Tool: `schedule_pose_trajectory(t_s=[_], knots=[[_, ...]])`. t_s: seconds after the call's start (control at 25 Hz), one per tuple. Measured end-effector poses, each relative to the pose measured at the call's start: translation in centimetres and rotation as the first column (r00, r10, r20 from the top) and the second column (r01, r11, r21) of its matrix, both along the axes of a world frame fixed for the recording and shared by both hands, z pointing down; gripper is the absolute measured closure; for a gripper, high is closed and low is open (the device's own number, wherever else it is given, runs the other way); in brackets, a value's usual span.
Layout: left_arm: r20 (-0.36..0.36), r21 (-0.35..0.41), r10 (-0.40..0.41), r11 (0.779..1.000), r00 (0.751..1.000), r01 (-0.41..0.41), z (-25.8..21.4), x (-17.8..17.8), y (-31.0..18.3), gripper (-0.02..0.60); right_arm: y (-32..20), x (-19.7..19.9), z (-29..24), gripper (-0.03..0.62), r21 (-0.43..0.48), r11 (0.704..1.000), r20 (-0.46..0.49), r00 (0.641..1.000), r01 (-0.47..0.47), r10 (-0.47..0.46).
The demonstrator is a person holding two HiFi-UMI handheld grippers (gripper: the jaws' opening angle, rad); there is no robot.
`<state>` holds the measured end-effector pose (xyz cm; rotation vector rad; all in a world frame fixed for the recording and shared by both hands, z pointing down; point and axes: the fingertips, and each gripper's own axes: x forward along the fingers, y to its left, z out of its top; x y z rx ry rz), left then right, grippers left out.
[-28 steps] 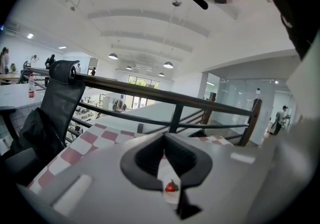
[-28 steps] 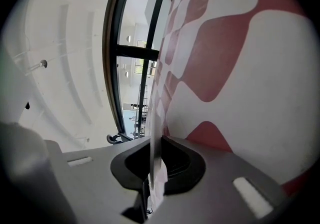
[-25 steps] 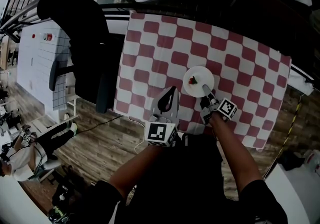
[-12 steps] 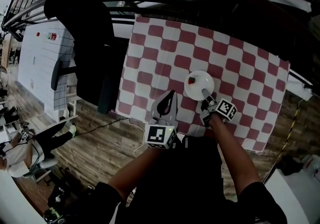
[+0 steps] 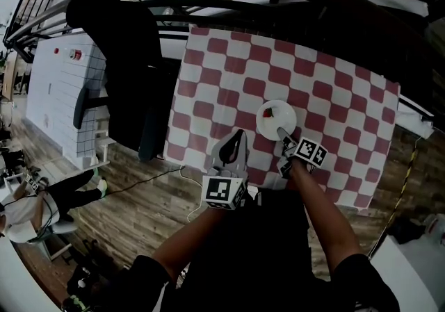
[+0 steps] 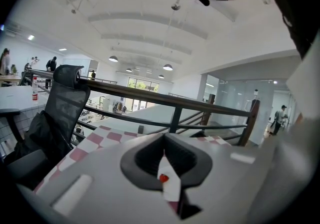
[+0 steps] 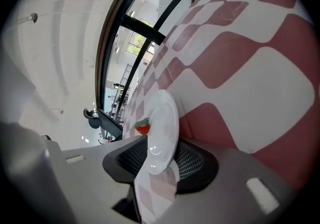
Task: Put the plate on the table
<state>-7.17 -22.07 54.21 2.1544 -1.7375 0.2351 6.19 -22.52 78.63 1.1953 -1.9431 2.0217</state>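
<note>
The plate (image 5: 276, 119) lies flat on the tabletop (image 5: 222, 81), with a strawberry (image 5: 268, 114) on it. The right tongs (image 5: 281, 131) have just been opening and are wide now. The plate's near rim sits between them, not pinched. The plate is straight ahead, so I think these tongs should pull straight back. The left tongs (image 5: 240, 133) are closed and empty, beside the plate.

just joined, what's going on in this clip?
A person works at the checkered table with a gripper in each hand. The white plate, with a strawberry on it, sits on the tablecloth. The right gripper is at the plate's near rim. Its fingers have just been opening, and the rim lies between them unclamped. The left gripper hangs beside it over the table's near edge, fingers shut and empty.
</note>
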Motion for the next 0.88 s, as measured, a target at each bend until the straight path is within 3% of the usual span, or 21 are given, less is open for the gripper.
schedule_pose_trajectory(t_s=[0.16, 0.52, 0.88], knots=[[-0.001, 0.008, 0.005, 1.0, 1.0, -0.005, -0.4, -0.2, 0.6, 0.574, 0.7, 0.6, 0.0, 0.421, 0.01, 1.0, -0.069, 0.998, -0.003, 0.004], [-0.036, 0.023, 0.011, 1.0, 0.999, -0.01, -1.4, -1.3, 2.6, 0.574, 3.4, 2.1, -1.9, 0.405, 0.032, 0.998, -0.107, 0.992, -0.061, 0.064], [-0.042, 0.041, 0.084, 0.996, 0.996, -0.082, -2.2, -0.9, 5.2, 0.574, 6.1, 0.4, -8.7, 0.407, 0.13, 0.987, -0.049, 0.994, -0.094, 0.101]])
